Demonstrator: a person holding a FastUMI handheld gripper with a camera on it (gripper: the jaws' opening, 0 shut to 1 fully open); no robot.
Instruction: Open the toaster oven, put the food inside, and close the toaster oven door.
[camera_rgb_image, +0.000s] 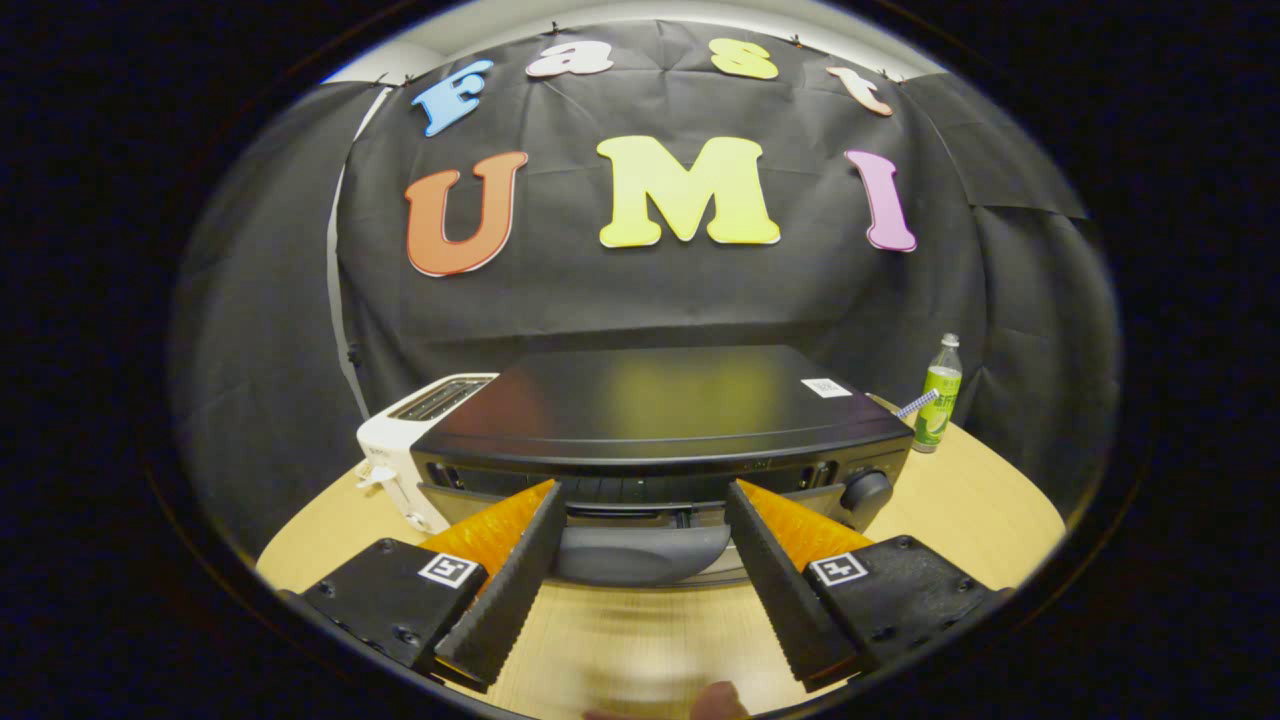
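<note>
Your gripper (645, 490) is spread wide, fingers flanking the grey door handle (642, 553) of the toaster oven (660, 420) at twelve o'clock. The handle looks rigid and smooth, so pinch its middle; the hinged door probably swings down stiffly.

The toaster oven (660, 425) is showing a glossy dark top that is mirroring colours, with a smooth grey plastic handle (640, 553). The table (960, 510) is looking like pale matt wood, the toaster (405, 455) like white plastic. The gripper (645, 500) fingers (520, 570) are showing ribbed pads, spread wide.
</note>
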